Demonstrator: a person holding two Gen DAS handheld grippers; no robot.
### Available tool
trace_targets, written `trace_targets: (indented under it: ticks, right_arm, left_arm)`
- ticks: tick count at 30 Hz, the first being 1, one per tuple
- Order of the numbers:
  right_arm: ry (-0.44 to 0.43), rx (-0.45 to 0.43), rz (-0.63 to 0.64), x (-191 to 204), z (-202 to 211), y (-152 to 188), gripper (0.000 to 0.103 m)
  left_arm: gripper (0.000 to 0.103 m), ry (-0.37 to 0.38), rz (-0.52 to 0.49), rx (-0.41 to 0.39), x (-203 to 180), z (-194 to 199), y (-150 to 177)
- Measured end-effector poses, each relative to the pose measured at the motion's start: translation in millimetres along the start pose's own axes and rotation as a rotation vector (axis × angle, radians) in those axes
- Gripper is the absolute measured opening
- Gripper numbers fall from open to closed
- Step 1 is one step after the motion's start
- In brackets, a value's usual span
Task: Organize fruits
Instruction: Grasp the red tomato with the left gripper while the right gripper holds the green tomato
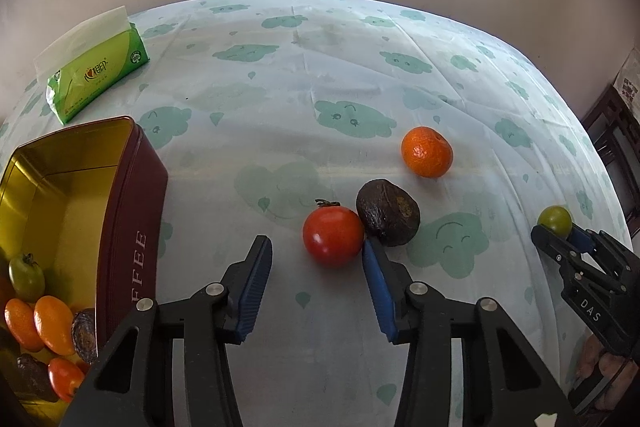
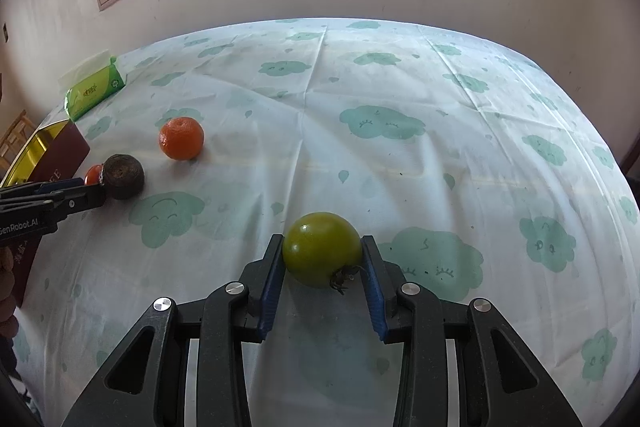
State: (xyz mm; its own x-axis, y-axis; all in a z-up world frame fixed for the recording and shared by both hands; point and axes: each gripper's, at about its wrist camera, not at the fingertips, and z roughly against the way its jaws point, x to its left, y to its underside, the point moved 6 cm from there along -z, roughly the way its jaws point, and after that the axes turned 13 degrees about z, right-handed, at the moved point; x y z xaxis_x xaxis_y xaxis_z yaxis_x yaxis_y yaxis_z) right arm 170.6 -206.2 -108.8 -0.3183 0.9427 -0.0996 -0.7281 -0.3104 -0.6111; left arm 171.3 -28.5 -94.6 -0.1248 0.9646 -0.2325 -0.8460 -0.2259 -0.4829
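My left gripper [image 1: 318, 247] is open, its jaws on either side of a red tomato [image 1: 333, 235] on the table; the right finger touches the tomato beside a dark avocado [image 1: 388, 211]. A mandarin [image 1: 427, 151] lies behind them. My right gripper [image 2: 322, 247] is shut on a green tomato [image 2: 322, 247], stem toward me; it shows in the left wrist view [image 1: 555, 221] too. A maroon tin with a gold inside [image 1: 132, 187] at the left holds several fruits, among them a green tomato [image 1: 26, 277] and orange ones [image 1: 54, 325].
A green tissue pack [image 1: 96, 75] lies at the far left of the table behind the tin. The cloud-print tablecloth [image 2: 400, 147] covers the table, which ends at a white wall under a window. The mandarin [image 2: 181, 138] and avocado [image 2: 123, 175] lie left of my right gripper.
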Motion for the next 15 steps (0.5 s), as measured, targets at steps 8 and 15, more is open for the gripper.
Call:
trace_targets:
  ticks: [8, 15]
  right_arm:
    - [0.003, 0.001, 0.002, 1.5, -0.1, -0.2, 0.039]
    - [0.007, 0.002, 0.005, 1.7, -0.3, 0.0, 0.039]
  left_arm:
    - [0.027, 0.024, -0.019, 0.011, -9.8, -4.1, 1.1]
    - [0.027, 0.019, -0.012, 0.009, -5.0, 3.2, 7.8]
